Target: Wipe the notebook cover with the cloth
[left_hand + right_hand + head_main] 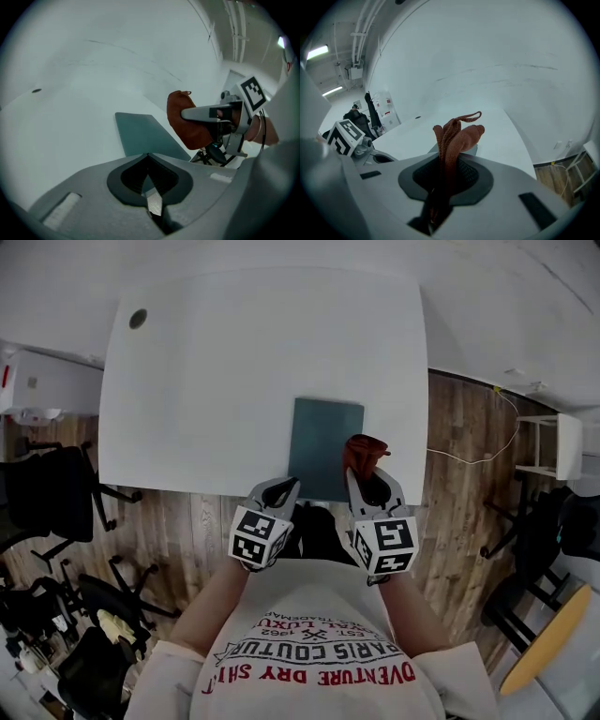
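Right gripper (366, 482) jaws clamp the cloth (365, 448) at the right edge of the notebook (323, 442), which lies at the table (234, 362) near edge. Left gripper (281, 491) jaws are closed, empty. Wiping appears not yet begun

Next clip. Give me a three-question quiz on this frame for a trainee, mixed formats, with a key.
1. True or false: the notebook lies open on the table.
2. Which gripper holds the cloth? A. left gripper B. right gripper C. neither
3. Fill in: the notebook lies by the table's ___ edge, in front of the person.
Key: 1 false, only its closed cover shows. 2 B; the left gripper is shut on nothing. 3 near.
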`<state>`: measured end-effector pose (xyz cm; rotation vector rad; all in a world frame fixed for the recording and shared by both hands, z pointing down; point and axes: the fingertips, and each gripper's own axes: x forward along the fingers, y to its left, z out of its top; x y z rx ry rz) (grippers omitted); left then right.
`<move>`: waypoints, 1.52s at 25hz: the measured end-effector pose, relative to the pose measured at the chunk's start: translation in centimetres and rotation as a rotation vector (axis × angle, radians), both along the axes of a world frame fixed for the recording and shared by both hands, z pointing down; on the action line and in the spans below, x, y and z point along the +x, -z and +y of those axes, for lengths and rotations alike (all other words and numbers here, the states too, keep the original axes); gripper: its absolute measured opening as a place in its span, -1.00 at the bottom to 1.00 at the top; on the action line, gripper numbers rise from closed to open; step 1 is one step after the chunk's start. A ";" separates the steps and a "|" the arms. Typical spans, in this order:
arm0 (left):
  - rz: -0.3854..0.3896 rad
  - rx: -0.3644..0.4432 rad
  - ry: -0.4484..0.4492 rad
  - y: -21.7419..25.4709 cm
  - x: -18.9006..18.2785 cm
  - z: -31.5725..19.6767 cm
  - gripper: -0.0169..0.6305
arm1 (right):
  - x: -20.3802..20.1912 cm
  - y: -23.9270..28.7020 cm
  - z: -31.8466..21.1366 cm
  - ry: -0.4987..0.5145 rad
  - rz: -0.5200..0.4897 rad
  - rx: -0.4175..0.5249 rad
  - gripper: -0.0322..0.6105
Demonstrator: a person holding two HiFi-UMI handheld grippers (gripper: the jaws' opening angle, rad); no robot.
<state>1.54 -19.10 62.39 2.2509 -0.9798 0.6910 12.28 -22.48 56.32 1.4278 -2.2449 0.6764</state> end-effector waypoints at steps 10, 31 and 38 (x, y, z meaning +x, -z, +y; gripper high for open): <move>0.023 -0.136 -0.014 -1.9 0.1 0.7 -0.92 | -3.1 -0.4 -1.2 0.027 -0.003 -0.020 -0.68; 0.049 -0.173 0.010 -1.9 0.0 0.4 -0.92 | -11.8 -5.1 -11.5 0.120 0.029 -0.128 -0.68; 0.067 -0.198 0.044 -1.9 -0.1 0.4 -0.92 | -10.5 -6.1 -11.7 0.116 0.028 -0.184 -0.68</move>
